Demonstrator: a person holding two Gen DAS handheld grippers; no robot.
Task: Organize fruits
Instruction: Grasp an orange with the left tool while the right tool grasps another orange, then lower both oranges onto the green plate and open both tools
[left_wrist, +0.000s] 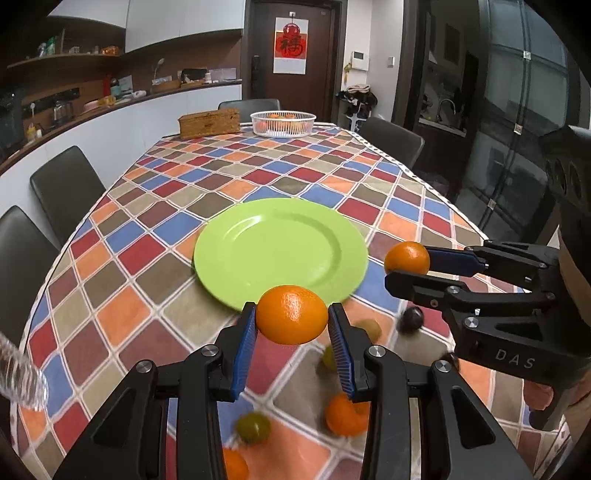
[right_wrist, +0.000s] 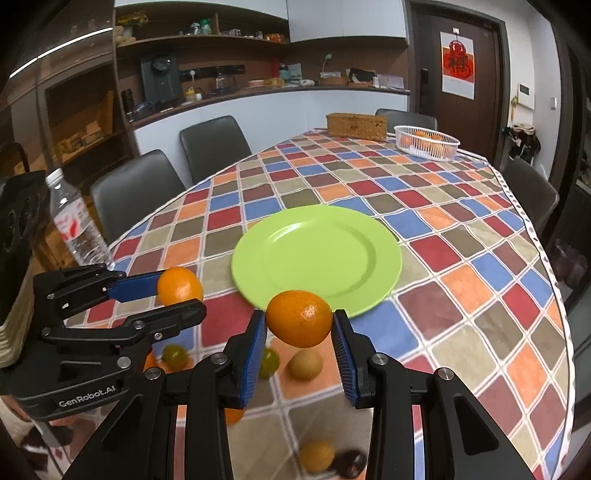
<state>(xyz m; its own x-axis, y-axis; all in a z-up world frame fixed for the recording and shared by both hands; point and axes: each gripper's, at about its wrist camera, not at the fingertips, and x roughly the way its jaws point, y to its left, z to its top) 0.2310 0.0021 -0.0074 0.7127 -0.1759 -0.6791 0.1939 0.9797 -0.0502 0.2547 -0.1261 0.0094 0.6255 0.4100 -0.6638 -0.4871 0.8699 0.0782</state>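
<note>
My left gripper (left_wrist: 291, 315) is shut on an orange (left_wrist: 291, 314) and holds it above the table, just short of the near rim of the green plate (left_wrist: 280, 221). My right gripper (right_wrist: 299, 325) is shut on another orange (right_wrist: 299, 323), also just before the green plate (right_wrist: 317, 236). Each gripper shows in the other's view: the right gripper (left_wrist: 406, 264) with its orange (left_wrist: 406, 256) to the plate's right, the left gripper (right_wrist: 181, 293) with its orange (right_wrist: 180, 284) to the plate's left. The plate holds nothing.
Loose fruit lies on the checked tablecloth below the grippers: an orange (left_wrist: 345, 415), green fruits (left_wrist: 253, 426) (right_wrist: 175, 356), a kiwi (right_wrist: 304, 363), a dark fruit (left_wrist: 412, 319). A white basket (right_wrist: 426, 142) with oranges and a wicker box (right_wrist: 356, 125) stand at the far end. A water bottle (right_wrist: 75, 225) stands left.
</note>
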